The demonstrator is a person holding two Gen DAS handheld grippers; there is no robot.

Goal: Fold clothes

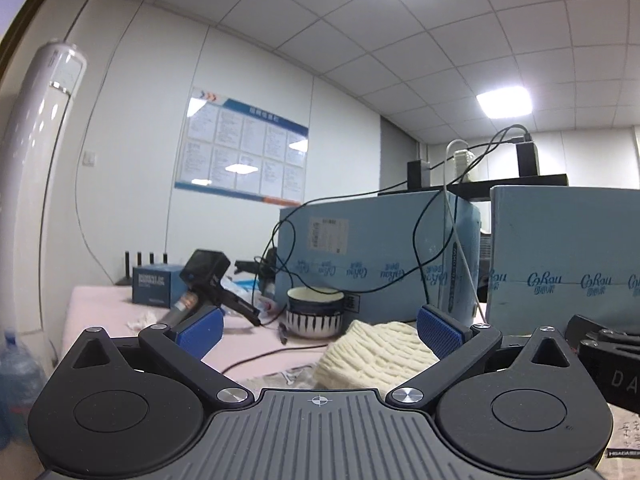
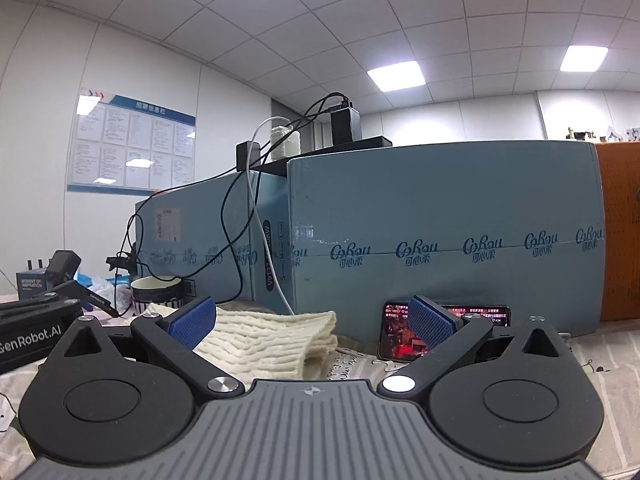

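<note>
Cream knit sweater (image 2: 264, 340) already lies folded in a stack mid-bench; my left hand-held gripper (image 1: 318, 326) and right hand-held gripper (image 2: 312, 320) gape wide, holding nothing.

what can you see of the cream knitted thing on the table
The cream knit garment looks like thick ribbed wool or a similar yarn. It lies folded into a flat stack of several layers, its layered edge facing the phone propped against the blue box. It rests on a printed cloth, just in front of the striped bowl. Neither the left gripper nor the right gripper holds it; both are open with fingers apart above it.
</note>
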